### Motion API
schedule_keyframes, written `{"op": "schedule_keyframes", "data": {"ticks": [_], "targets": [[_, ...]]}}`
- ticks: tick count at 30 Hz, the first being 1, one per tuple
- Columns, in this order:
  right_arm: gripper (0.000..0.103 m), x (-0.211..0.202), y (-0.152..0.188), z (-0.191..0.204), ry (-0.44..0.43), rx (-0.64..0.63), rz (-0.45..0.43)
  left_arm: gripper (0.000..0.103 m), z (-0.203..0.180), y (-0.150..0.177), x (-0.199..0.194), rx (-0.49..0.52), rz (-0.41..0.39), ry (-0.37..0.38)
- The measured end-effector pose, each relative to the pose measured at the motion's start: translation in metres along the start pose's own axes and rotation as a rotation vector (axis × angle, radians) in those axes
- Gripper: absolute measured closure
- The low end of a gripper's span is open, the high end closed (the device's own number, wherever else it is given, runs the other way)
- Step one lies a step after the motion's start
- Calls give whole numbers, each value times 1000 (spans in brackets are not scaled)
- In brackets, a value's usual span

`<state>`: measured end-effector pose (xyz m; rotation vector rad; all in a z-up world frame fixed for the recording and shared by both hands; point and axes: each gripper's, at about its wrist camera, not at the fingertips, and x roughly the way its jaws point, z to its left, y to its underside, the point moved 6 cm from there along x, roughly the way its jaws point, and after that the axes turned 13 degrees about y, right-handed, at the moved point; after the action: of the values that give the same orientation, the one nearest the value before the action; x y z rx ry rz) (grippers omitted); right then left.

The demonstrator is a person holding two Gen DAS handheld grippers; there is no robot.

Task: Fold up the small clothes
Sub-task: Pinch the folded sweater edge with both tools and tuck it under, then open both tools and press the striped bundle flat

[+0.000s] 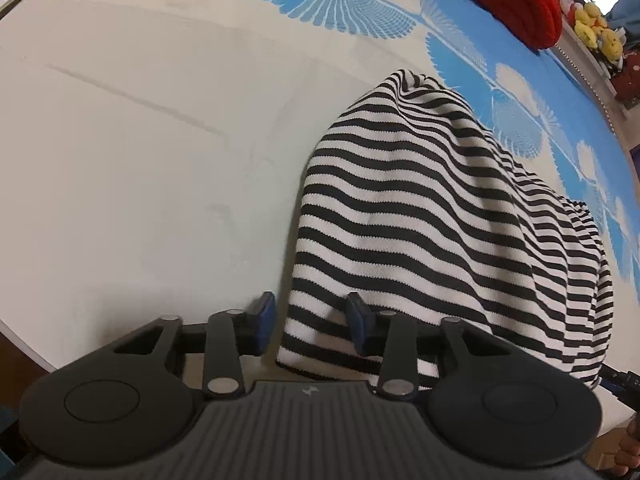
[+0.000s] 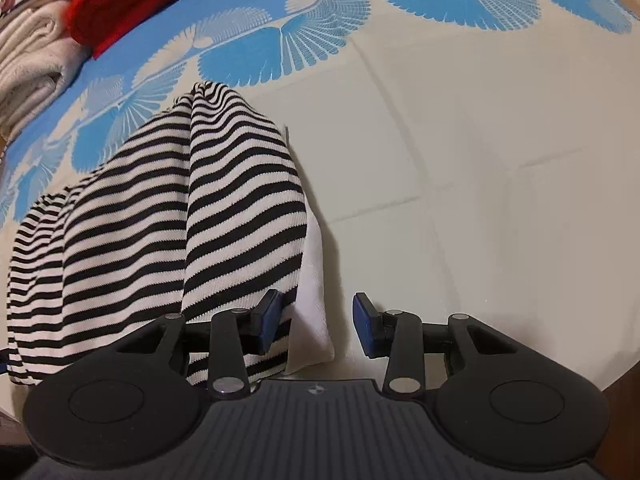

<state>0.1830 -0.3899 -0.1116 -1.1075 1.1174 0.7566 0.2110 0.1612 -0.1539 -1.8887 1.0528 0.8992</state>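
A black-and-white striped garment (image 1: pixel 420 208) lies bunched lengthwise on a cream cloth with blue fan prints (image 1: pixel 140 140). My left gripper (image 1: pixel 312 322) points down at its near left corner. The jaws stand apart: the right blue pad (image 1: pixel 358 320) lies on the stripes, and the left pad (image 1: pixel 264 318) is clear of the hem. In the right wrist view the same garment (image 2: pixel 160 220) shows a white layer (image 2: pixel 314 300) along its right edge. My right gripper (image 2: pixel 317 322) is open around that white corner, its left pad (image 2: pixel 270 318) over the stripes.
A red knitted item (image 2: pixel 132 4) lies at the far edge, with folded cream towels (image 2: pixel 32 60) beside it. Yellow plush toys (image 1: pixel 596 28) sit beyond the surface. The surface's near edge (image 1: pixel 24 344) curves past my left gripper. Part of a hand (image 1: pixel 632 452) shows at the bottom right.
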Motion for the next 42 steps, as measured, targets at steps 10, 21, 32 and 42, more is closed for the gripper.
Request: {"op": "schedule_keyframes", "data": {"ticks": [10,21,32,42], "targets": [[101,-38,-16,-6,-70,52,-200,102,-17,-14,-37,175,-216,-183],[100,-6,-4,-12,148,-41,-83,94,-16,-13,-28,191,-188,-347],[79,-29,1,18,-26,-120,-180,55,-62,15,28,391,32,-169],[56,-14,7,29,119,-302,-180,42,-68,-29,13,283,-143,-190]]}}
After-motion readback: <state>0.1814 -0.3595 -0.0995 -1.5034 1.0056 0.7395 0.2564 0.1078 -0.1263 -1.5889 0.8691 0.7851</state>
